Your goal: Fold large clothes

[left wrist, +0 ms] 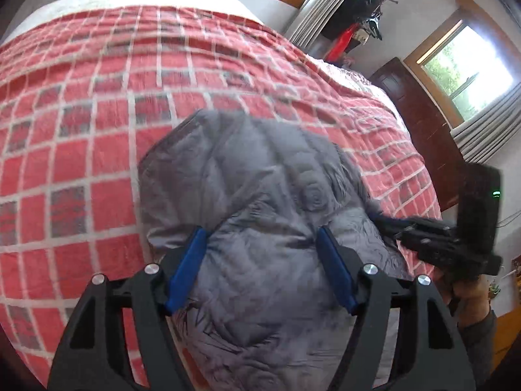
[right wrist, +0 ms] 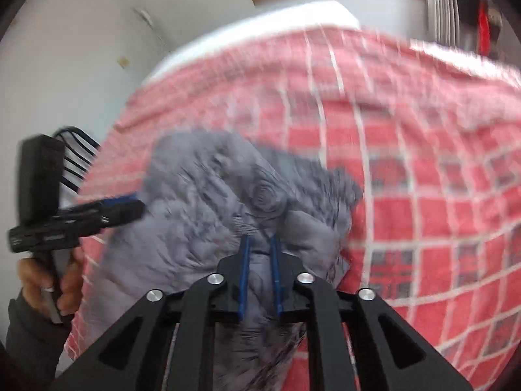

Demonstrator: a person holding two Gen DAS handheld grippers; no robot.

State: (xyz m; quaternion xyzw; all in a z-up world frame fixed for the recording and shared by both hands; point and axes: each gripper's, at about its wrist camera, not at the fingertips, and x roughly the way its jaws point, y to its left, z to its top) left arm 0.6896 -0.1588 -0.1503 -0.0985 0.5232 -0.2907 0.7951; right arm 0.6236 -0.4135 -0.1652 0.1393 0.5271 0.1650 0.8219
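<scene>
A bulky grey quilted padded garment (left wrist: 260,202) lies bunched on a bed covered by a red blanket with a white grid and grey squares (left wrist: 81,97), toward the near edge of the bed. In the left wrist view the left gripper (left wrist: 262,238) hangs over the garment with its 2 blue-padded fingers (left wrist: 185,273) spread wide, the grey fabric showing between them without either pad pressing on it. In the right wrist view the right gripper (right wrist: 260,242) has its 2 blue pads nearly together, pinching a fold of the same garment (right wrist: 202,202) near its right side. Both grippers point steeply down at the bed. Each is held by a person's hand: the right hand (left wrist: 469,293) grips its black handle at the right of the left view, and the left hand (right wrist: 49,280), in a dark sleeve, holds its handle at the left of the right view. Motion blur softens the right view.
</scene>
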